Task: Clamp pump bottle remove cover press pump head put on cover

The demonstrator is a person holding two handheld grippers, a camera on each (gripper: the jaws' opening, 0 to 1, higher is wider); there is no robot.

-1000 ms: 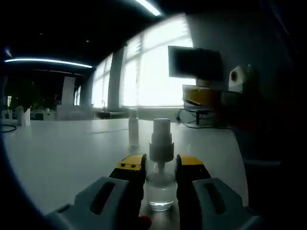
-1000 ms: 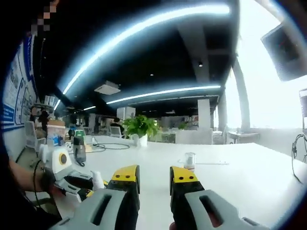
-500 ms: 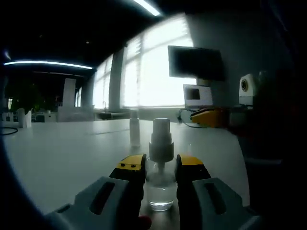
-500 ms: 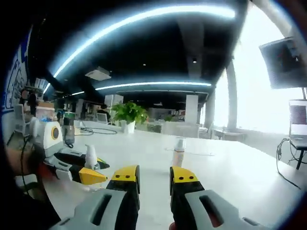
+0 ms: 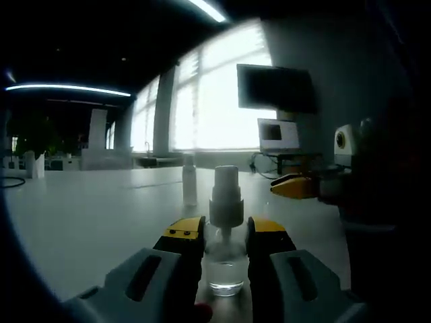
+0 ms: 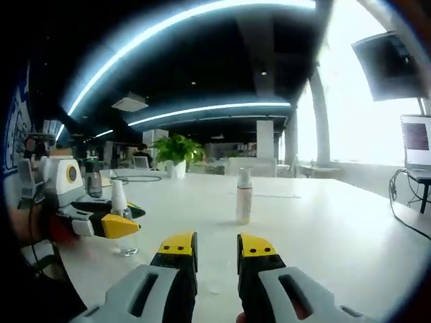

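**Bottle clamped and cover off: the pump press is the step in hand**

In the left gripper view, we see the left gripper (image 5: 224, 237), grey with yellow-tipped jaws, closed narrowly around the small clear glass pump bottle (image 5: 224, 266), which stands upright on the white table (image 5: 94, 215). The jaws meet the bottle at its shoulder, just below the white pump head (image 5: 225, 195), which is bare. From this we judge the clamping step done and the cover already off.

A slim translucent cover (image 5: 189, 180) stands upright on the table beyond the bottle, well apart from it; we take it for the removed cover, though its detail is too dim to confirm. In the right gripper view the same cover (image 6: 244, 196) stands ahead of the jaws, near the middle of the table.

The right gripper (image 6: 216, 247) carries nothing: its yellow-tipped jaws stand a narrow gap apart over bare table. In the left gripper view it enters from the right (image 5: 291, 186), level with the pump head and apart from it. In the right gripper view, the clamped bottle (image 6: 121, 219) sits at the left, held by the left gripper (image 6: 114, 225).

We judge that the press of the pump head is next, and that replacing the cover remains after it; whether a press has already been made, we cannot tell
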